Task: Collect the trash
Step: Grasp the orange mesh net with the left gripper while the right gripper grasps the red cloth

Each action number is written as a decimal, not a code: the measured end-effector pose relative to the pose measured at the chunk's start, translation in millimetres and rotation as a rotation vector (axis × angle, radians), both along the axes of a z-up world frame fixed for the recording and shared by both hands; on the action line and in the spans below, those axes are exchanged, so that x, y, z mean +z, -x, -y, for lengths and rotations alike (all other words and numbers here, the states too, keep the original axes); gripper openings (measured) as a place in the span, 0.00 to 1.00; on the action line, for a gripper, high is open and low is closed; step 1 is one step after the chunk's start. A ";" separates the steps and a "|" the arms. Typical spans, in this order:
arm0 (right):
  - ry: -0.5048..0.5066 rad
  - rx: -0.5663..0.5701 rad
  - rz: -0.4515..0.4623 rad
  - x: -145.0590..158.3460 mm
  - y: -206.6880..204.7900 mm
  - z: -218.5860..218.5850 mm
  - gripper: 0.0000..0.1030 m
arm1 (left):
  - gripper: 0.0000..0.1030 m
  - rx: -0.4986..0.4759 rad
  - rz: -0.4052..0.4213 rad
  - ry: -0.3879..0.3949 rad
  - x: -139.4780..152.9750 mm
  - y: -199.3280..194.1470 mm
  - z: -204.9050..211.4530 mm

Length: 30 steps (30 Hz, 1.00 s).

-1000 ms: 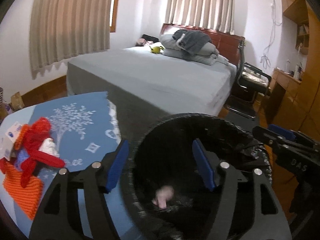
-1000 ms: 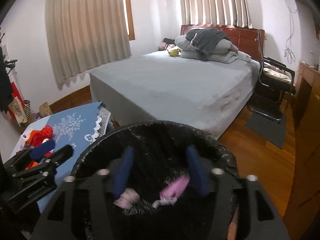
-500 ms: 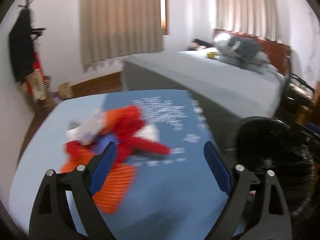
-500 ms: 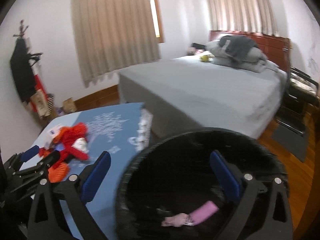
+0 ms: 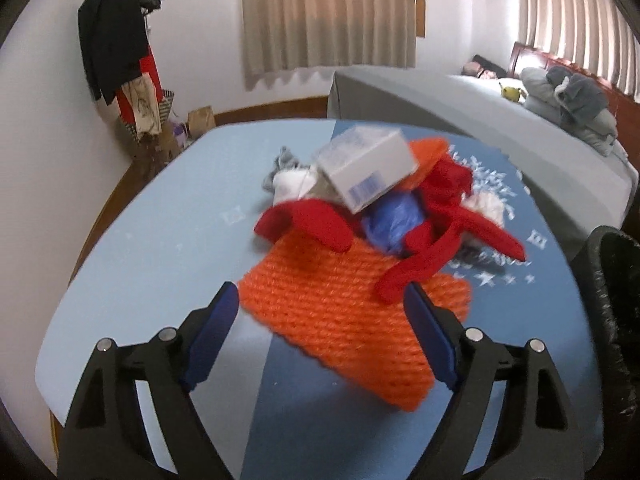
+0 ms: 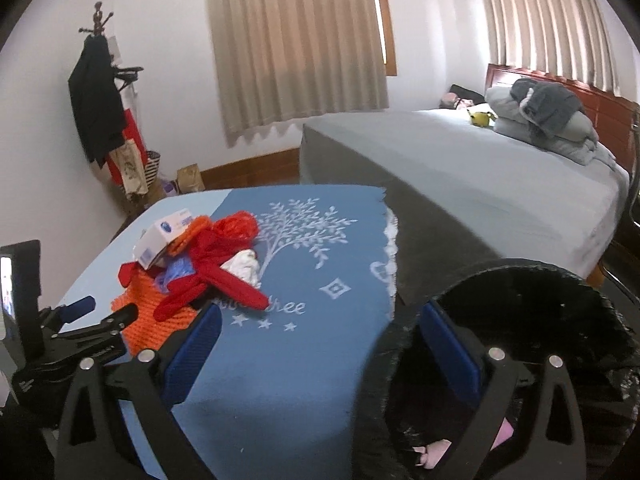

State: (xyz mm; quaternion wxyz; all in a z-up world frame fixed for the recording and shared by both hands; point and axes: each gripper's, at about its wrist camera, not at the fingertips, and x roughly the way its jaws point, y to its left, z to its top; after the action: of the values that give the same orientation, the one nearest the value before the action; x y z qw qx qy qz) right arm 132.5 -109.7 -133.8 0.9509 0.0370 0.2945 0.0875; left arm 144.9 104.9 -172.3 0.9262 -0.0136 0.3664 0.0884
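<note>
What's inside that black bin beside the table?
In the right wrist view, the black bin holds pink scraps at the bottom. The right gripper blocks part of the inside, so anything else in there is hidden.

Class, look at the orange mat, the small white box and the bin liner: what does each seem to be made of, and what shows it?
Orange mat: knitted yarn, probably; ribbed rows of loops, matte.
White box: likely thin cardboard; flat faces, sharp edges, printed barcode.
Bin liner: thin black plastic film, it seems; crinkled, slightly glossy over the rim.
</note>
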 end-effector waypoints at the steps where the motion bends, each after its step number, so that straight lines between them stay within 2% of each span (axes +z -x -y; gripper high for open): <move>1: 0.004 0.004 -0.004 -2.0 -1.2 -2.1 0.95 | 0.78 0.002 -0.008 0.003 -2.9 -2.3 -1.0; 9: 0.012 0.027 -0.040 -18.4 -10.4 -11.0 0.95 | 0.76 -0.009 -0.077 0.047 -24.0 -15.1 -3.4; 14: 0.016 0.047 -0.052 -24.8 -15.2 -19.0 0.95 | 0.73 -0.012 -0.081 0.072 -31.0 -14.6 -4.1; 17: 0.018 0.058 -0.056 -26.7 -16.8 -22.4 0.95 | 0.63 -0.022 -0.078 0.103 -31.1 -14.1 -3.8; 21: 0.022 0.063 -0.059 -27.7 -17.7 -24.7 0.95 | 0.35 -0.064 -0.059 0.105 -28.4 -12.3 6.7; 23: 0.022 0.064 -0.060 -27.5 -17.1 -25.7 0.95 | 0.28 -0.061 -0.053 0.100 -28.4 -11.9 11.4; 25: 0.023 0.064 -0.057 -26.9 -16.9 -26.2 0.95 | 0.17 -0.056 -0.044 0.107 -27.2 -10.0 12.3; 30: 0.024 0.063 -0.043 -21.5 -14.7 -25.6 0.95 | 0.14 -0.058 -0.004 0.120 -13.4 0.1 9.4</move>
State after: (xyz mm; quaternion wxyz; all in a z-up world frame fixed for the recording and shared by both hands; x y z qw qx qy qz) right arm 147.3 -84.1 -155.3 0.9416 0.0179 0.3168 0.1131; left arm 144.8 95.5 -185.7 0.9251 -0.0585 0.3731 0.0395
